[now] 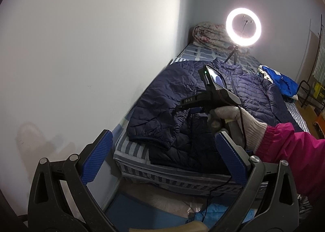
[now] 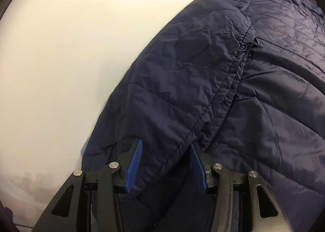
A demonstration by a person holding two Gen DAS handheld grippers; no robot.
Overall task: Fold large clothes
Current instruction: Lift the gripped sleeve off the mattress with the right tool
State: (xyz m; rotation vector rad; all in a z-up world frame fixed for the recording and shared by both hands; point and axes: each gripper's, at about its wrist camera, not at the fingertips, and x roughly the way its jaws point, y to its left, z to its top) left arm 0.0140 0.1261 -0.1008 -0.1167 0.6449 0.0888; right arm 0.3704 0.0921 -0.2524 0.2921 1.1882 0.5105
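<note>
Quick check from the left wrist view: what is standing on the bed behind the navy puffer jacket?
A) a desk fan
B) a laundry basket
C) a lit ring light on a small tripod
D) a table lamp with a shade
C: a glowing ring light on a short tripod stands on the striped bed beyond the navy puffer jacket, in front of a rolled quilt.
</note>
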